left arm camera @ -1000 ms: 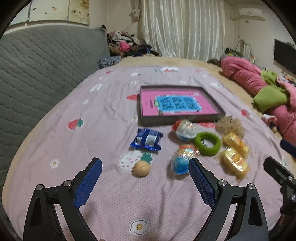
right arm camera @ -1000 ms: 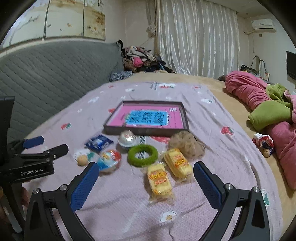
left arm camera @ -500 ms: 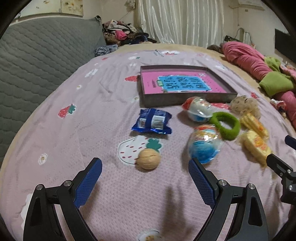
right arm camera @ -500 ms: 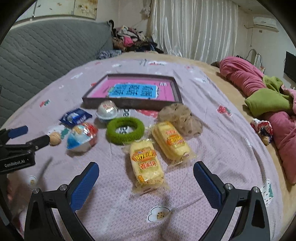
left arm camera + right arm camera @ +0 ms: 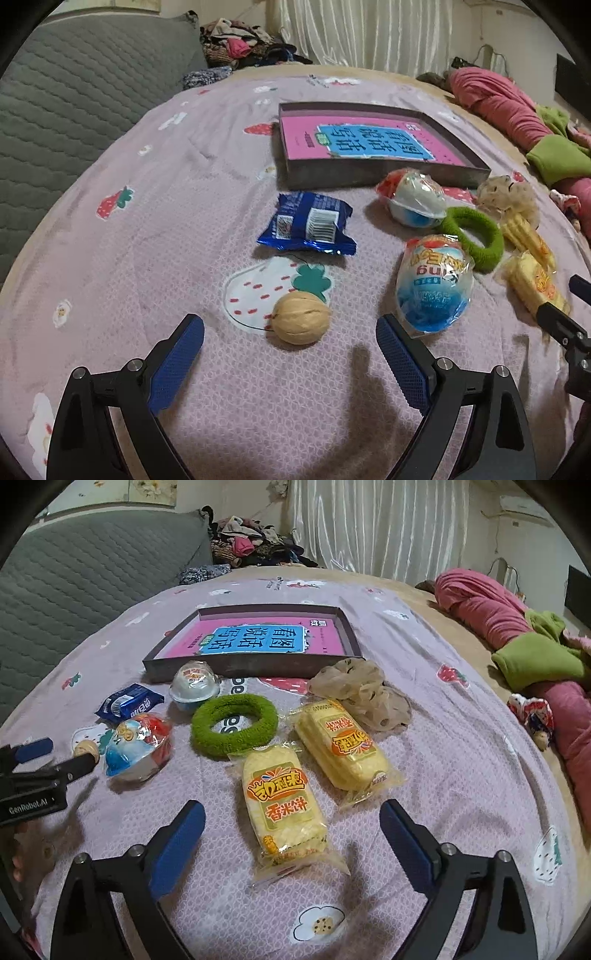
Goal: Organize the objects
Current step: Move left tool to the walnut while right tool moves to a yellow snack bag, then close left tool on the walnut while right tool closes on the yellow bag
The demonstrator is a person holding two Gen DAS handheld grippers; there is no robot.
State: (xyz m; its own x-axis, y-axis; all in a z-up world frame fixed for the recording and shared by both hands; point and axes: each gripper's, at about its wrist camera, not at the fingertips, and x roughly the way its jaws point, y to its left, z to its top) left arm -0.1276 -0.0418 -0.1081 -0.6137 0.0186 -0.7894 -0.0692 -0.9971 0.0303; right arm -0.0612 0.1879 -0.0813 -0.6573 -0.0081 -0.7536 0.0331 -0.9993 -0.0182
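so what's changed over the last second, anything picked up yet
Nothing is picked up. Both claws have come down toward the bed: the left claw now hangs open near the small tan walnut, and the right claw, its jaws just closing slightly, straddles the near yellow rice-cracker packet without touching. The objects haven't shifted.

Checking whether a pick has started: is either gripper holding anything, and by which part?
Nothing is held. The left gripper stands open short of the walnut; the right gripper, jaws just closing slightly, straddles the near rice-cracker pack without touching it.
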